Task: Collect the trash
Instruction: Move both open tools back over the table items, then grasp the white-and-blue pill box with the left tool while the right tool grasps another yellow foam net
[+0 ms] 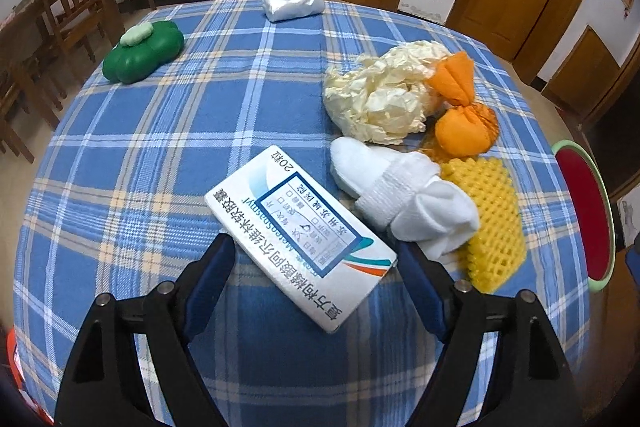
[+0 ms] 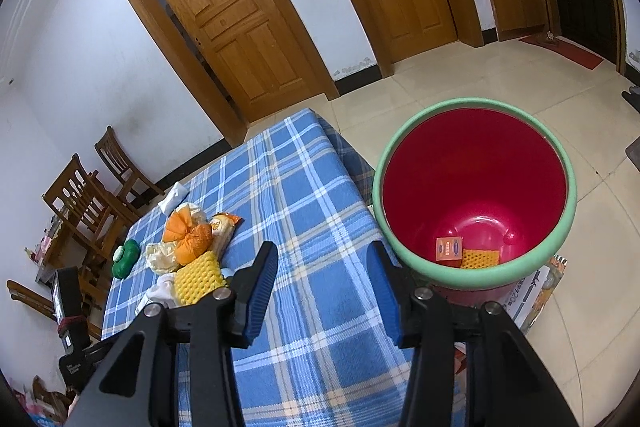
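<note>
While left gripper (image 1: 316,251) fingers straddle medicine box (image 1: 298,247) w/o clamping, only right view shows bin (image 2: 472,281); right gripper (image 2: 322,287) half-spread, empty, over plaid tablecloth (image 2: 304,187).

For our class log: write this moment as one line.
left gripper: open around box | right gripper: open, empty | bin: some trash inside

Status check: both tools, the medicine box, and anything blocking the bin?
Left tool open, straddling white medicine box, pads not pressing. Right tool open, empty, beside bin. Rolled white socks close by the box; bin mouth clear.
</note>
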A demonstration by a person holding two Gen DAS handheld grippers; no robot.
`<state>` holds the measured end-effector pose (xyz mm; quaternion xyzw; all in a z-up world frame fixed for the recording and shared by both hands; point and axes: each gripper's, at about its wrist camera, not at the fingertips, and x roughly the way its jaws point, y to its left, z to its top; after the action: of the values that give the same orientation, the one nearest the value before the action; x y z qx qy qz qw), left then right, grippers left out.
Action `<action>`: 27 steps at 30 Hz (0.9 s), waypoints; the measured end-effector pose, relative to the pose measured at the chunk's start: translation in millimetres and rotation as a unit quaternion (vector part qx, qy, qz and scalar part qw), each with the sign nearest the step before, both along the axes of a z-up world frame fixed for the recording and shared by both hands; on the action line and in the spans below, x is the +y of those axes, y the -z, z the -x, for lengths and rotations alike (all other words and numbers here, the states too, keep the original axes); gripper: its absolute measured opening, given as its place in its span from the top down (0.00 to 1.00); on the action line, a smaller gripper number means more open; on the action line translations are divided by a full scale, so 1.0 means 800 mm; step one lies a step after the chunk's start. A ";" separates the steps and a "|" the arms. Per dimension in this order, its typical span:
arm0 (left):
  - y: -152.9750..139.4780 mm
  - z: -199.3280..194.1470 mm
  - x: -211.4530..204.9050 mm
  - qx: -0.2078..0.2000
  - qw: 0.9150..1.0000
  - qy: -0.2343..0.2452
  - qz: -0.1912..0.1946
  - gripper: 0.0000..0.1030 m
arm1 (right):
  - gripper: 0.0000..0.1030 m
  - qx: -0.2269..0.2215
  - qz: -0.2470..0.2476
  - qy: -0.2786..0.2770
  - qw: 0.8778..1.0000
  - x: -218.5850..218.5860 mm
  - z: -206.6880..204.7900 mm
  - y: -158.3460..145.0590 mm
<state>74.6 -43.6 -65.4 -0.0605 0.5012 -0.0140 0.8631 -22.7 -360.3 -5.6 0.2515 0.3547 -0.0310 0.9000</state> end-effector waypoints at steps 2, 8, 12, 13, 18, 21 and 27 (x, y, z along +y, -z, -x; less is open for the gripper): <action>0.002 -0.002 0.005 0.003 1.000 -0.005 0.001 0.21 | 0.52 0.002 0.000 -0.001 1.000 0.002 -0.001 0.001; 0.003 -0.001 0.023 0.002 1.000 -0.018 -0.006 0.21 | 0.52 0.008 0.001 -0.005 1.000 0.006 -0.002 0.003; 0.004 0.000 0.042 0.003 1.000 -0.030 -0.008 0.21 | 0.52 0.013 0.002 -0.009 1.000 0.010 -0.004 0.006; 0.004 0.000 0.047 0.002 0.999 -0.034 -0.008 0.21 | 0.52 0.014 0.002 -0.010 1.000 0.011 -0.005 0.007; 0.004 -0.006 0.068 -0.001 0.999 -0.051 -0.008 0.21 | 0.52 0.024 0.004 -0.020 0.999 0.021 -0.010 0.011; 0.002 -0.015 0.076 -0.008 0.998 -0.056 -0.009 0.21 | 0.52 0.030 0.006 -0.029 0.999 0.031 -0.014 0.013; 0.005 -0.024 0.078 -0.008 0.999 -0.043 -0.010 0.21 | 0.52 0.039 0.019 -0.053 0.998 0.058 -0.025 0.016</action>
<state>93.6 18.8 -69.5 -0.0732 0.4913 0.0272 0.8675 -3.1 -314.0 -18.0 0.2137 0.4017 0.0000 0.8905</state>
